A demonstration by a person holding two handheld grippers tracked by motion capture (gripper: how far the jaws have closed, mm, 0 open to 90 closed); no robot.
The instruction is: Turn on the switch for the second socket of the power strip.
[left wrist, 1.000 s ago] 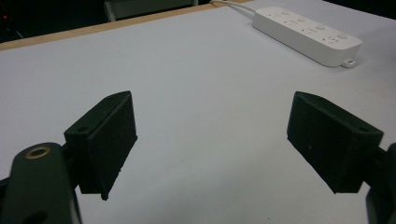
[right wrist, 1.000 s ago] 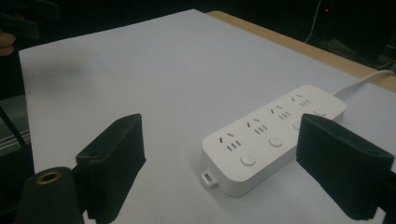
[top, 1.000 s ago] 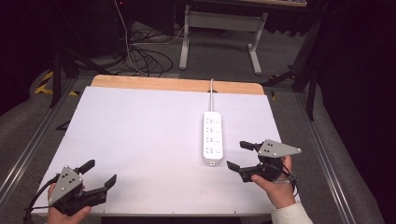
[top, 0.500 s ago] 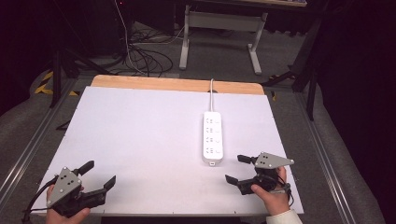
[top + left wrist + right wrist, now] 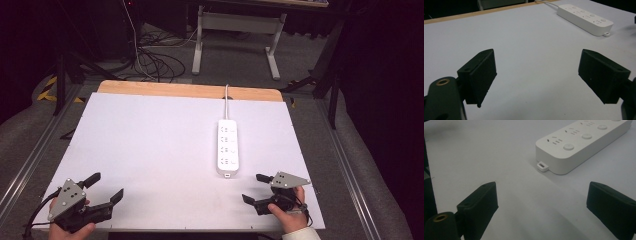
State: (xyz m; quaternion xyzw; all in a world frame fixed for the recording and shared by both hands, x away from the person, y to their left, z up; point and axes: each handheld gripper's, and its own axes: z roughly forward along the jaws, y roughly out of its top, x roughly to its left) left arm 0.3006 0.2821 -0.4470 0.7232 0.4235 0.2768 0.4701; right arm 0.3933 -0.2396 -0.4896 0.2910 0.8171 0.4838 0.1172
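High view: you are resting both hands at the table's (image 5: pixel 150 140) near edge, left gripper (image 5: pixel 106 188) and right gripper (image 5: pixel 257 188) both released and holding nothing, while the power strip (image 5: pixel 227 147) is lying flat right of centre with its cord running off the far edge. Left gripper view: your jaws are gaping over bare table, the strip well apart at upper right, likely a parked pose. Right gripper view: your jaws are spread and facing the strip's near end, so this hand looks better placed to reach it.
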